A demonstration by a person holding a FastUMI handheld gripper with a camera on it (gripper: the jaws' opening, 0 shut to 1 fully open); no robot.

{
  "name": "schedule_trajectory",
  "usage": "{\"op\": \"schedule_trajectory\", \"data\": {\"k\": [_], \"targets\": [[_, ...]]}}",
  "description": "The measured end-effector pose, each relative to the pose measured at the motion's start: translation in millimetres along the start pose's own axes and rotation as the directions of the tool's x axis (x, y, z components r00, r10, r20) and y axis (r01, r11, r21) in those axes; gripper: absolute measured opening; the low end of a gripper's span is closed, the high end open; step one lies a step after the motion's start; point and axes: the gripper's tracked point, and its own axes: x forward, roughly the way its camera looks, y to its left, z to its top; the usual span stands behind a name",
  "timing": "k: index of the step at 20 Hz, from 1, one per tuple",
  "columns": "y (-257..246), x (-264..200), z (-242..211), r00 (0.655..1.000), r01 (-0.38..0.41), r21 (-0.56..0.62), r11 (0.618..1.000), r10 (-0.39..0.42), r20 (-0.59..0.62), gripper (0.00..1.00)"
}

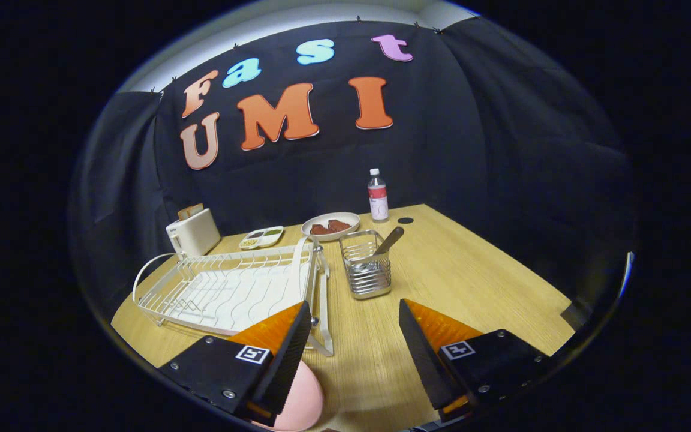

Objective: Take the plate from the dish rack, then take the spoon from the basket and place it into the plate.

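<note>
Plate (300, 399), 1 pink one, lies on the table (471, 282) under the gripper's (354, 336) left finger; fingers spread, gripping nothing. Ahead: 1 dish rack (231, 288), 1 basket (368, 267) with 1 spoon (388, 240).

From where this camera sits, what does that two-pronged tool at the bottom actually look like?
The gripper has two wedge-shaped fingers tapering forward to narrow tips, with ridged, saw-toothed inner faces. Each finger is bolted to a black block fastened with small silver screws, and each block carries a square black-and-white marker tag. No cables are visible.
</note>
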Motion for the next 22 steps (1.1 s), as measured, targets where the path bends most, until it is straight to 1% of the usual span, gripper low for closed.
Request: {"op": "schedule_trajectory", "data": {"k": [6, 9, 12, 15, 22], "targets": [[-17, 14, 37, 0.994, 0.016, -0.014, 1.000, -0.014, 0.106, 0.89], [-20, 30, 39, 0.993, 0.016, -0.022, 1.000, -0.013, 0.121, 0.88], [-22, 51, 32, 0.993, 0.017, -0.043, 0.999, -0.012, 0.115, 0.88], [-25, 72, 29, 0.995, 0.021, -0.039, 0.999, -0.017, 0.099, 0.89], [-42, 113, 31, 0.995, 0.061, -0.038, 0.997, -0.058, 0.086, 0.88]]}}
